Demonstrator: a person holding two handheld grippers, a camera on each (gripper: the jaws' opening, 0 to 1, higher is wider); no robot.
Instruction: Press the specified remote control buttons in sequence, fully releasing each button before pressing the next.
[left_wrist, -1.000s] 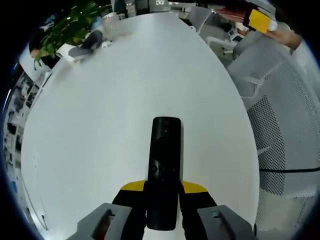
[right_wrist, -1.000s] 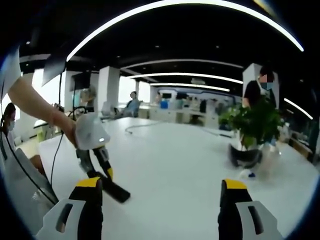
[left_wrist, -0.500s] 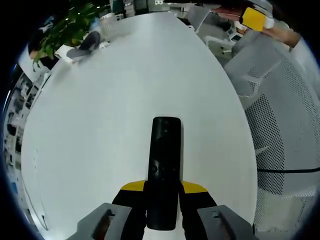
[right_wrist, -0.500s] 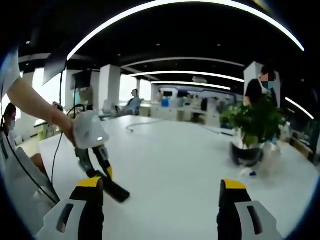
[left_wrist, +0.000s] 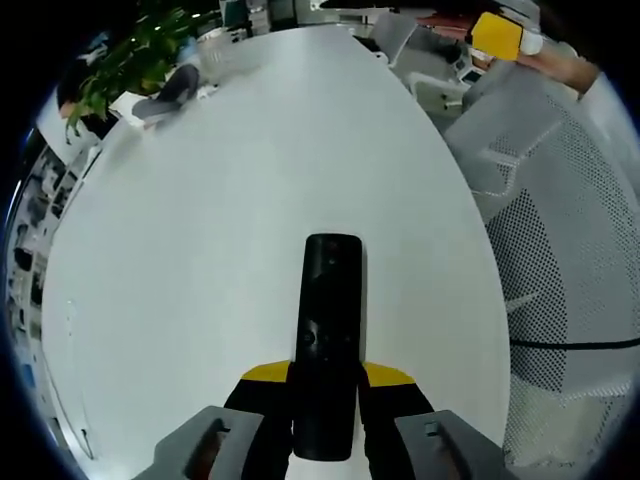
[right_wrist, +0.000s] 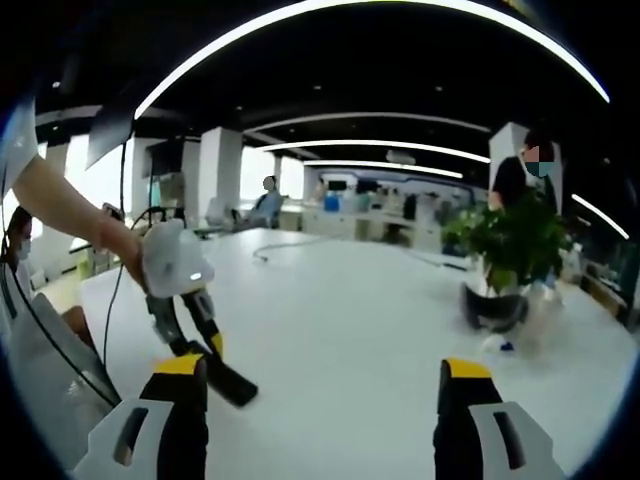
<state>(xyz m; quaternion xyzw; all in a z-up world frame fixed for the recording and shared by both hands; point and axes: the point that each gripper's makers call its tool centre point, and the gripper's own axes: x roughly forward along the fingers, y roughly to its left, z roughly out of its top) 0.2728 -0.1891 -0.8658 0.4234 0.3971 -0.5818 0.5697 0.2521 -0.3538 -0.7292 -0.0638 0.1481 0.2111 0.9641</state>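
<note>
The left gripper (left_wrist: 322, 425) had its fingers clamped on the near end of the black remote control (left_wrist: 327, 340), the far end lying forward of the fingers on the white desk (left_wrist: 200, 260). The right gripper (right_wrist: 318, 420) hung raised, fingers wide apart and empty (no button contact yet). Little had changed over the last second; pressing had evidently not begun. A potted plant (right_wrist: 505, 262) sat beyond the right fingers.

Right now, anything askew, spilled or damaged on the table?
Nothing stands out. The black remote lies flat on the white table, clamped by the left gripper; the right gripper is open.
</note>
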